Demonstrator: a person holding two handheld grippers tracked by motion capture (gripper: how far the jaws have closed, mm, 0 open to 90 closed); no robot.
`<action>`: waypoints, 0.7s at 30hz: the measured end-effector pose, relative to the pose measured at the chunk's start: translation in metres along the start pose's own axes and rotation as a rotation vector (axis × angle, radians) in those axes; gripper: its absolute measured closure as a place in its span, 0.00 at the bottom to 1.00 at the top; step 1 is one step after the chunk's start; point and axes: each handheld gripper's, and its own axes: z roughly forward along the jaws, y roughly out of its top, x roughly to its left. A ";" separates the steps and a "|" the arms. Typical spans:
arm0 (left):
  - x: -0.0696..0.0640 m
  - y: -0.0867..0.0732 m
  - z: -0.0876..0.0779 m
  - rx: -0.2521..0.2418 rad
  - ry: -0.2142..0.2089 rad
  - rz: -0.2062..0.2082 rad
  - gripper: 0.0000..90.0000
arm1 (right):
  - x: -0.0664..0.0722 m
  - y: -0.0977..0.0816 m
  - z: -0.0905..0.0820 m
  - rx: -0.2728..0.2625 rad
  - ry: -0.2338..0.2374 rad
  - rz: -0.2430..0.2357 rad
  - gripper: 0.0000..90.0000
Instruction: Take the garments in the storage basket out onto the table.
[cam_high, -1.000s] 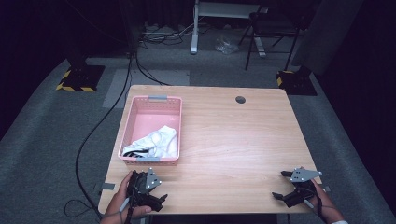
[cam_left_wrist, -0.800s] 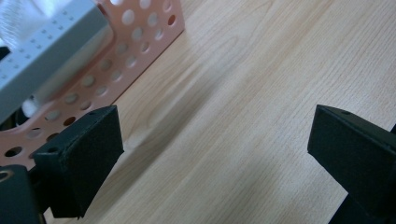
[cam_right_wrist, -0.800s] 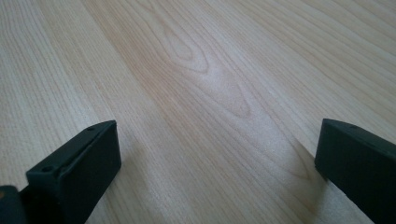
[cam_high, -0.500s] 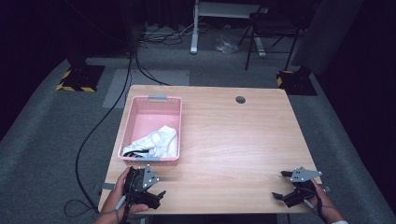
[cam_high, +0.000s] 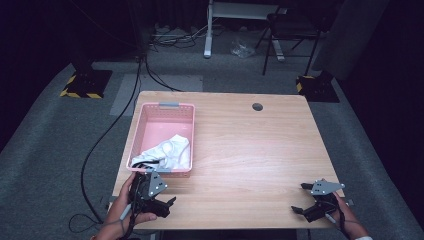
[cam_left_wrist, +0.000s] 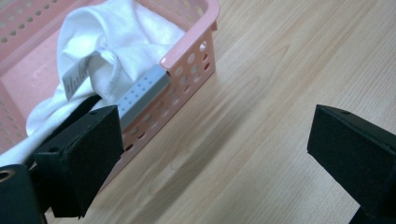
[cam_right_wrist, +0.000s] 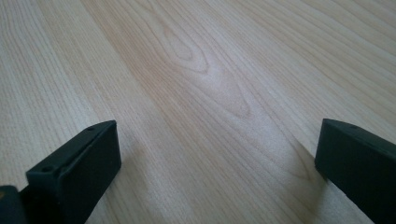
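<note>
While both jaws gape wide on my left gripper (cam_high: 167, 204) and right gripper (cam_high: 302, 208), holding nothing, white cloth (cam_high: 167, 152) lies bunched in the pink basket (cam_high: 167, 106) on the worktop (cam_high: 250, 150). Reaching carelessly, I could snag the basket rim and drag it.

Pink basket (cam_high: 161, 131), round-holed sides, grey clip on rim. White cloth (cam_high: 167, 151) inside. Pale wood-grain table (cam_high: 250, 150). Black jaws on both grippers.
</note>
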 end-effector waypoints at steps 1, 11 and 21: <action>0.001 0.001 -0.001 -0.001 0.003 0.003 0.03 | 0.000 0.000 0.000 0.000 0.000 0.000 0.00; 0.009 0.014 -0.004 -0.026 0.014 -0.002 0.03 | 0.000 0.000 0.000 0.000 0.000 0.000 0.00; 0.016 0.024 -0.001 -0.031 0.014 -0.003 0.03 | 0.000 0.000 0.000 0.000 0.000 0.000 0.00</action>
